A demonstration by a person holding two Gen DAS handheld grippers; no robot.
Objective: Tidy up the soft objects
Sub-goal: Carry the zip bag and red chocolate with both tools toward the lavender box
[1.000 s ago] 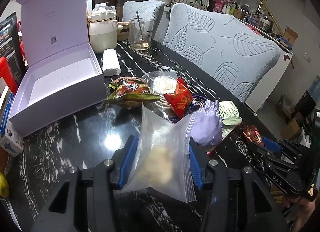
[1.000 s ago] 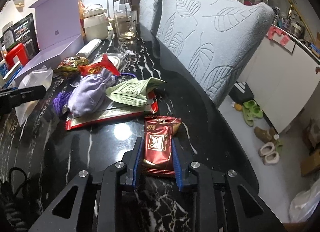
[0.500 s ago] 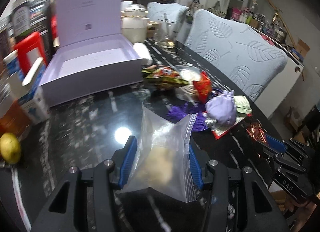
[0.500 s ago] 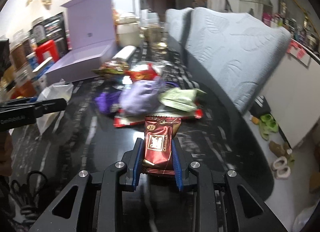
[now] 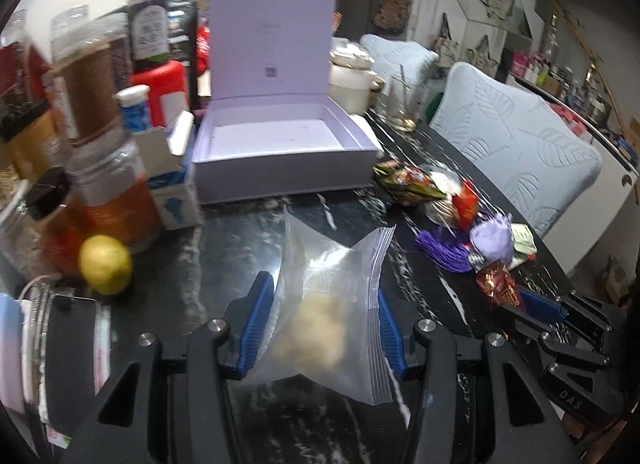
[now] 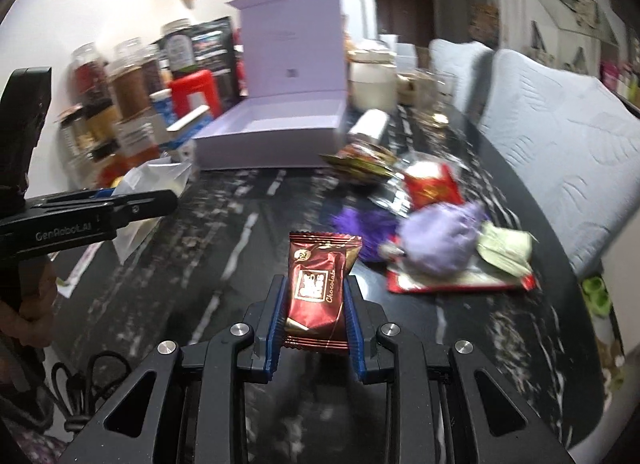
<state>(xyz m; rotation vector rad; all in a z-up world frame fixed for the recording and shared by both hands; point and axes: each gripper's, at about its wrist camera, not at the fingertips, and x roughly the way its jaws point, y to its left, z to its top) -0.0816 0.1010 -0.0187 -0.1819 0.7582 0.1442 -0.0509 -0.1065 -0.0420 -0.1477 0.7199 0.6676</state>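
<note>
Both my hands have swung toward the lavender box [image 5: 280,160], now dead ahead. Left gripper [image 5: 324,328] jaws pinch the zip bag [image 5: 332,296], nearer; right gripper [image 6: 314,320] jaws pinch the chocolate packet [image 6: 320,284], upright, over the tabletop [image 6: 224,248].
</note>
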